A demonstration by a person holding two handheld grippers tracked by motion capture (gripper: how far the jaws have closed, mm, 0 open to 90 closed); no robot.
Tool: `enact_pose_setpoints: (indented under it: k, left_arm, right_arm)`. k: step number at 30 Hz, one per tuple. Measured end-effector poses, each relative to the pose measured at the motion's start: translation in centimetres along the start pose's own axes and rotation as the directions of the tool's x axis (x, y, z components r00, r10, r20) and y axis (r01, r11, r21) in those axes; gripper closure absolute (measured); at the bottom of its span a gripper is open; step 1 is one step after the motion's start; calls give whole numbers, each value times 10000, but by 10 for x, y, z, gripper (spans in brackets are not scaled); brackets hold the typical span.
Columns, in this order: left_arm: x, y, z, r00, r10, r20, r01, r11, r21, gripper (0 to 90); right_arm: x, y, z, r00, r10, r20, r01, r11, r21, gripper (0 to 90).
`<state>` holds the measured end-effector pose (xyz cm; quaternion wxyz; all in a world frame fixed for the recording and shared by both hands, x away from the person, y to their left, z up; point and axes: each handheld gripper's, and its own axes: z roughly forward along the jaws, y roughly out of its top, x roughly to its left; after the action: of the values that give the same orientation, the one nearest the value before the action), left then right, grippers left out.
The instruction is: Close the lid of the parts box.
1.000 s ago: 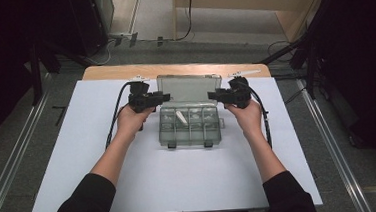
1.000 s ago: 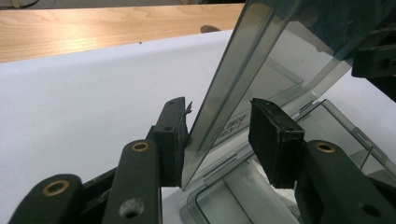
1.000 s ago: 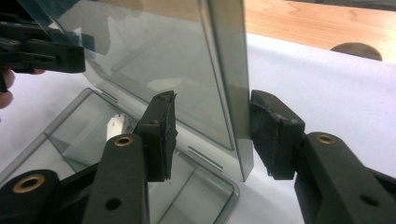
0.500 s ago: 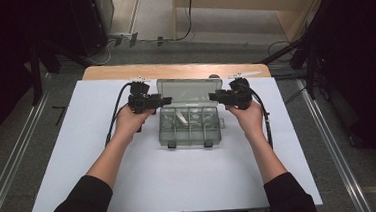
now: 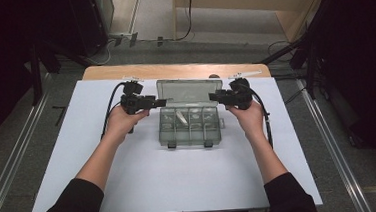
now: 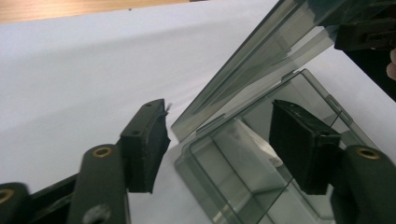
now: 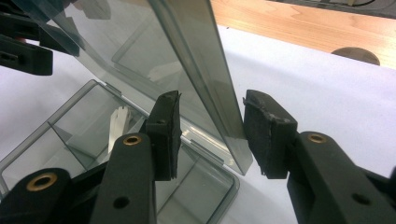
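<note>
A smoky clear plastic compartment box (image 5: 190, 128) sits mid-table with its hinged lid (image 5: 185, 90) raised at the back. One compartment holds a small white piece (image 5: 181, 117). My left gripper (image 5: 158, 102) is at the lid's left end. In the left gripper view it (image 6: 219, 144) stands open, straddling the box's corner (image 6: 233, 182) and the lid's (image 6: 261, 60) lower edge. My right gripper (image 5: 214, 96) is at the lid's right end. In the right gripper view it (image 7: 215, 130) is open with the lid's edge (image 7: 205, 79) between its pads, above the white piece (image 7: 119, 123).
The box rests on a white sheet (image 5: 131, 190) covering the table, with a strip of bare wood (image 5: 173, 69) at the far edge. A round dark spot (image 7: 351, 55) marks the wood near the right gripper. Cables trail from both grippers along the forearms.
Both grippers have come slightly toward the person and now hold still at the lid's ends. The box and lid stand much as before.
</note>
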<state>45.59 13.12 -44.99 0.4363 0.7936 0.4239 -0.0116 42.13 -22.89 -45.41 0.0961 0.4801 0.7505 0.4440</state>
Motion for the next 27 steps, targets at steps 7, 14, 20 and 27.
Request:
enact_pose_setpoints:
  k: [7,14,20,27]
  left_arm:
    - [3,1,-18,9995,157,-261,-154,9998,117,642]
    - [11,7,-27,9996,265,-130,-263,9995,154,857]
    - [5,34,-33,9990,448,-26,-448,9989,113,894]
    - [-9,53,-26,9945,1039,-92,-1036,9944,212,890]
  right_arm:
    - [1,1,-1,10000,-47,-38,47,10000,-40,576]
    - [1,1,-1,9999,-123,-48,123,9999,-77,576]
    - [0,2,-2,9998,-66,-167,63,9999,-161,572]
    - [1,3,-2,9998,-100,-160,97,9998,-145,565]
